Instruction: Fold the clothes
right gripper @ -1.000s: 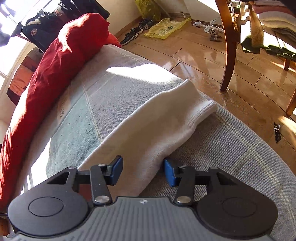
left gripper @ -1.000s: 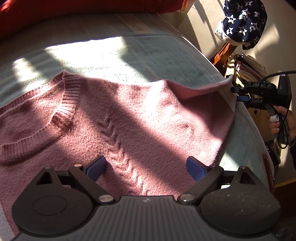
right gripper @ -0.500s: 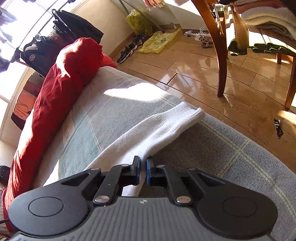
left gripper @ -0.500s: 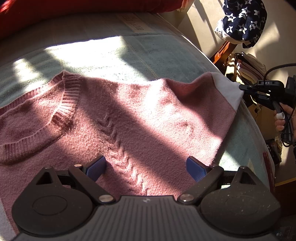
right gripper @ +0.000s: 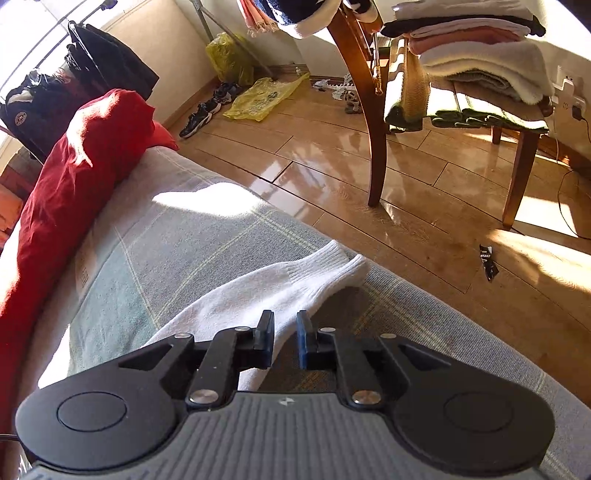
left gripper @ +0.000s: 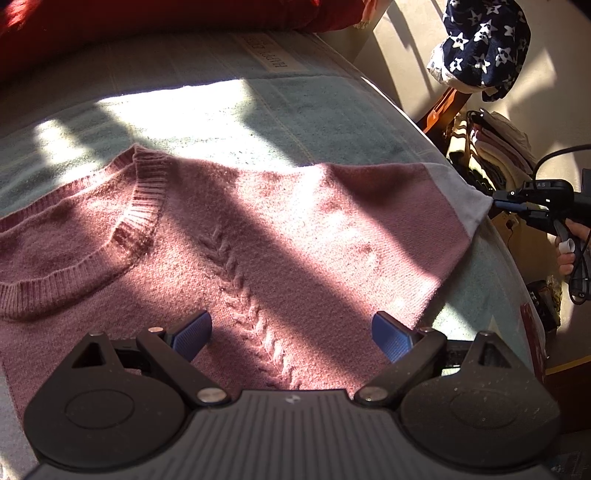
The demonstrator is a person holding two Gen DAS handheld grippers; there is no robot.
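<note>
Hard sunlight falls in slanting bands across both views, leaving strong contrast between lit and shaded parts. In the left wrist view a bright patch on the bed cover (left gripper: 177, 110) is nearly blown out, while dark diagonal shadow stripes cross the pink sweater (left gripper: 258, 236), whose knit stays sharp. The red pillow (left gripper: 147, 22) at the top edge sinks into deep shadow. In the right wrist view the wooden floor (right gripper: 424, 206) throws glossy glare and reflections, and the window area at the top left corner is overexposed. Fisheye curvature bends the bed's edge and the floorboards, and the frame corners go black.
</note>
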